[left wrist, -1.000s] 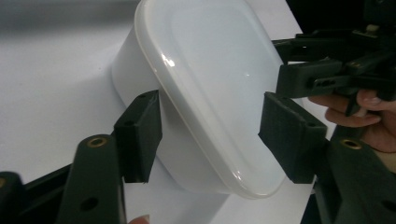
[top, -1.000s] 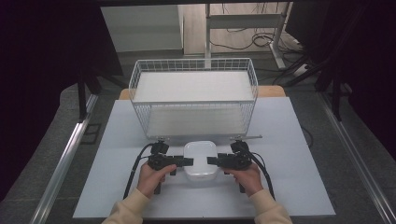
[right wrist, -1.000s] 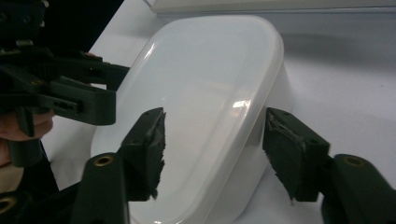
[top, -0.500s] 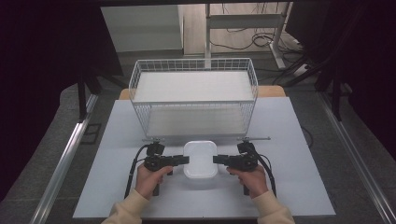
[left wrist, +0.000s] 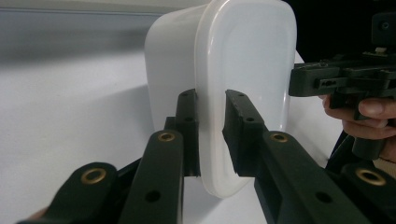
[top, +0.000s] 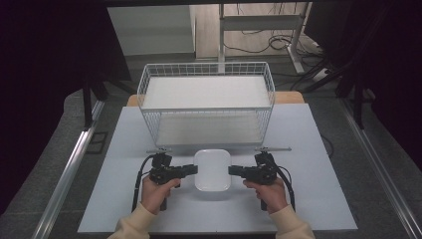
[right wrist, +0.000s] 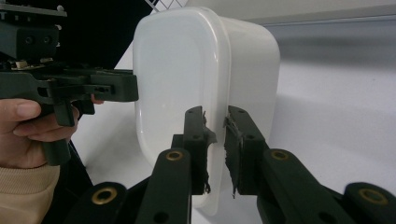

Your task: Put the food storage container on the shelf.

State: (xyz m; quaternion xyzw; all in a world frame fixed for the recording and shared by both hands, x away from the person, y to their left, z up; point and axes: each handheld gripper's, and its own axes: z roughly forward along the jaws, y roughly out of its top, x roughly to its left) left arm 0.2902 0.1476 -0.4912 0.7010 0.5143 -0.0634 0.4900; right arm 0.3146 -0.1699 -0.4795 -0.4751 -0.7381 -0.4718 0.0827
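Two-handed handling of a white plastic container (top: 212, 170), which sits at the front middle of the white worktop (top: 308, 199), just in front of the empty wire basket (top: 206, 102). Stage of the work, as a judgement: both grippers have reached the container's rim and the grasp looks made, or very nearly so; the lift and any carry toward the basket remain to be done, since in the high view the container appears to rest on the worktop, though whether it is already slightly raised cannot be told.

Left: the left gripper (top: 191, 170) meets the container's left edge. In the left gripper view its two black jaws straddle the thin rim (left wrist: 211, 140), one on the outer wall and one on the inner face, drawn close together; the left-hand jaw touches the plastic, while a thin sliver of space seems to remain on the other side, so full clamping is likely but not certain.

Centre: the container, open side up in the high view, is held level between the two tools.

Right: the right gripper (top: 235, 171) meets the opposite edge. In the right gripper view its jaws, with frayed pads (right wrist: 205, 135), are pinched narrowly about the rim (right wrist: 217, 126), pads against or just beside the plastic.
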